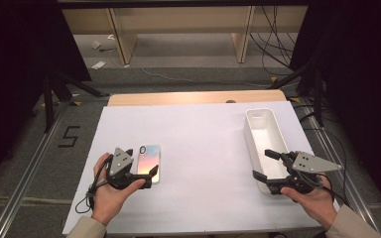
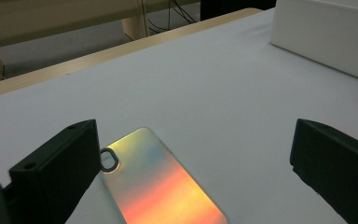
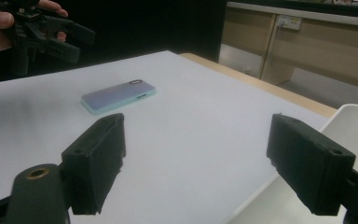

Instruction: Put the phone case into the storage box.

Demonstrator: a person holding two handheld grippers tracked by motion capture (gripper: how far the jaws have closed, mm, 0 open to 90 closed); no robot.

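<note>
We hold the left gripper (image 1: 151, 174) open just over the phone (image 1: 149, 162) lying face down on the white table (image 1: 203, 148), probably to grab it, while our open right gripper (image 1: 265, 164) waits above the bin (image 1: 258, 119).

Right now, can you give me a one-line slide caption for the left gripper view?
Open left gripper poised over an iridescent, face-down phone on the white table sheet, white plastic bin beyond.
</note>
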